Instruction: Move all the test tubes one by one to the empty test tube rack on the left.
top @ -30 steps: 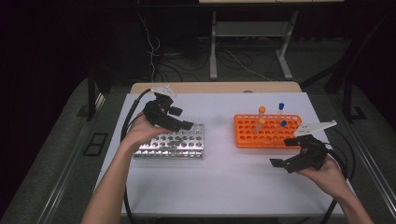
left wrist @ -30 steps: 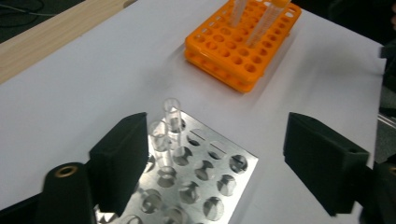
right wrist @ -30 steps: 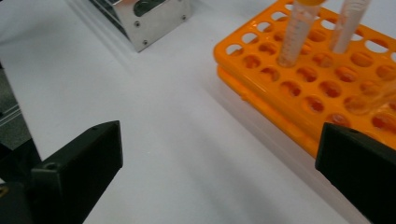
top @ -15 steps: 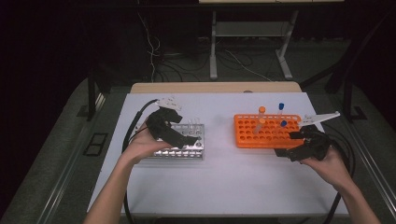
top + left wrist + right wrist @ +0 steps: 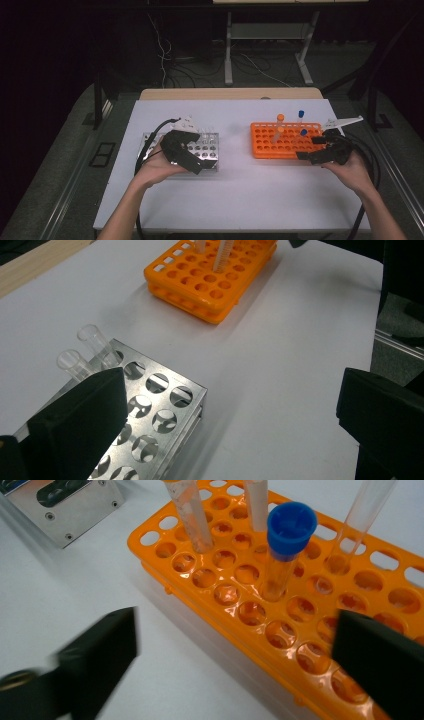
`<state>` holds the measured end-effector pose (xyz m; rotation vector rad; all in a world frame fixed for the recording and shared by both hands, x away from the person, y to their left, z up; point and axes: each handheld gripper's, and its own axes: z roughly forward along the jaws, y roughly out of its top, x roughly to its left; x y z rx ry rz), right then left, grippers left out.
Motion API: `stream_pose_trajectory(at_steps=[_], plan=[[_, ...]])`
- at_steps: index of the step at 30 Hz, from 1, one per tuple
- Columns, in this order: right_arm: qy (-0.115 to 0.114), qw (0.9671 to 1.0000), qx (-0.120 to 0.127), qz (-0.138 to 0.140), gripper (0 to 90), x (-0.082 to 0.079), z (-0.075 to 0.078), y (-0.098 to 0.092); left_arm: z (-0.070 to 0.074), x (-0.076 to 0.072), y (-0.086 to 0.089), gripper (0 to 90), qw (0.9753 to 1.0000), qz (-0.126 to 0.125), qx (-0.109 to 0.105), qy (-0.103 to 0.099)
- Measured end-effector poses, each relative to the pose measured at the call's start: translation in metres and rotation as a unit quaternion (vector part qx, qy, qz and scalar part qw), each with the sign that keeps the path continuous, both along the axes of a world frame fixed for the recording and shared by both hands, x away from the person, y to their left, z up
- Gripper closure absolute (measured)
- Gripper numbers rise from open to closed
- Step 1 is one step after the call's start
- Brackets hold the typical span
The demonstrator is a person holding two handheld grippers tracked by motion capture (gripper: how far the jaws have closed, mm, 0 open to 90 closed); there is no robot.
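Observation:
A steel tube rack [image 5: 207, 150] [image 5: 160, 415] lies left of centre on the white table, with two clear uncapped tubes [image 5: 85, 352] standing at its far edge. My left gripper [image 5: 196, 152] [image 5: 230, 410] hovers over this rack, open and holding nothing. To the right stands an orange tube rack [image 5: 270, 145] [image 5: 240, 605] [image 5: 210, 280] holding several tubes with blue and orange caps. My right gripper [image 5: 311, 148] [image 5: 235, 650] is open at that rack's front right corner, and a blue-capped tube [image 5: 287, 540] [image 5: 303, 134] stands just beyond its jaws.
The white table [image 5: 250, 190] has free room in front of and between the racks. Cables trail from both grippers across the table. A wooden strip [image 5: 230, 93] borders the far edge, with dark floor and a stand behind it.
My left gripper has come down and nearer over the steel rack. My right gripper has moved forward to the orange rack's front right corner.

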<state>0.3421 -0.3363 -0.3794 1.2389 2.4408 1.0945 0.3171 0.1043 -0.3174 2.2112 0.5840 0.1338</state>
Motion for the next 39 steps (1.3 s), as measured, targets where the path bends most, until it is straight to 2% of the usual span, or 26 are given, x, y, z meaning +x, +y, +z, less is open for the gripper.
stream_pose_trajectory(at_steps=[2,10,15,25,31,39], plan=[[-0.006,1.0000,-0.002,-0.004,15.4,0.003,-0.003,0.000,-0.002,0.000,0.000,0.0,1.0000,0.000,0.000,0.002],[-0.014,0.9997,-0.013,-0.012,47.8,0.015,-0.011,0.005,-0.005,0.002,0.005,0.0,1.0000,0.006,0.000,0.003],[-0.015,0.9995,-0.024,-0.012,61.4,0.021,-0.016,0.008,-0.005,0.002,0.006,0.0,1.0000,0.009,-0.003,0.002],[-0.039,0.9983,-0.039,-0.022,72.4,0.029,-0.023,0.017,-0.006,0.003,0.008,0.0,0.9999,0.011,-0.004,0.001],[-0.052,0.9969,-0.048,-0.034,75.3,0.032,-0.026,0.022,-0.006,0.003,0.008,0.0,0.9999,0.011,-0.002,0.001],[-0.051,0.9970,-0.043,-0.039,75.8,0.034,-0.024,0.019,-0.006,0.004,0.007,0.0,0.9999,0.010,-0.002,0.002]])
